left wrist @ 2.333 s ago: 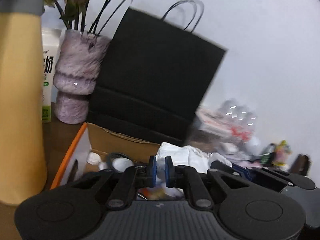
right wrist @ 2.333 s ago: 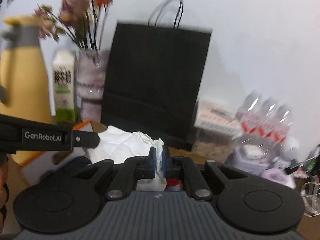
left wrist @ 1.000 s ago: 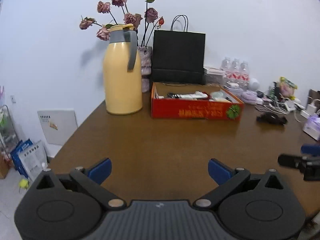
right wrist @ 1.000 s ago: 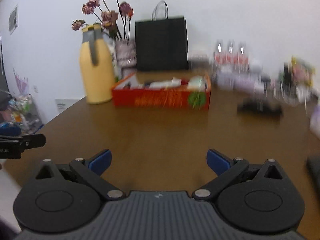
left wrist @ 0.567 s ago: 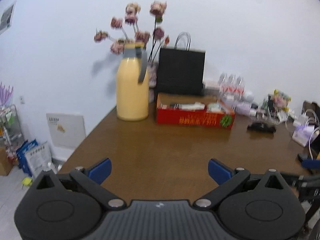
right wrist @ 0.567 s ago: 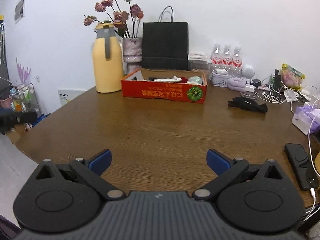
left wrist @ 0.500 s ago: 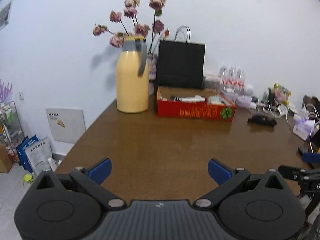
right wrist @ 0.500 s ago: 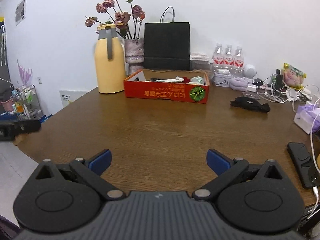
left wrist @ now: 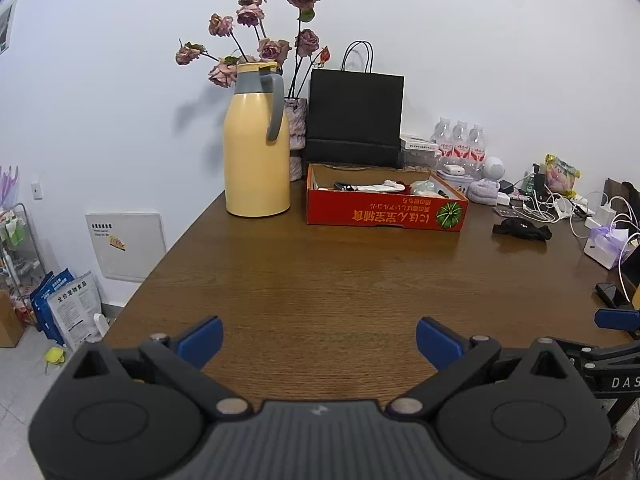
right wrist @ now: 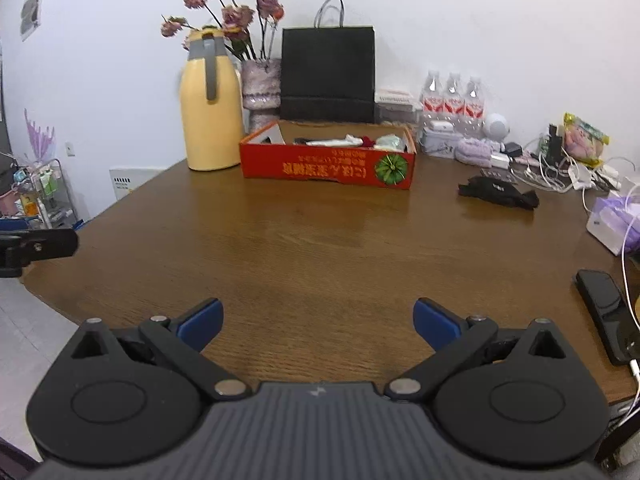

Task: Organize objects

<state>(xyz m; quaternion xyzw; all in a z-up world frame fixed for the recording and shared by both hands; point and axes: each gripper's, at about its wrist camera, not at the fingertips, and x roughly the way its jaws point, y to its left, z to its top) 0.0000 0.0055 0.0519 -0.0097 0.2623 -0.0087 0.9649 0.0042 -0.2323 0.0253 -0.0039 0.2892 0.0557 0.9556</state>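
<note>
Both tongs, the left gripper (left wrist: 319, 339) and right gripper (right wrist: 316, 320), are wide and hold nothing. The red box (right wrist: 326, 164) sits far back, maybe holding small things.

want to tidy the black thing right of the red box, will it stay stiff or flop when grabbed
The black item lies crumpled and uneven on the table, so it probably is soft cloth that droops. It looks light and unlikely to roll. What it is exactly, I cannot tell.
</note>
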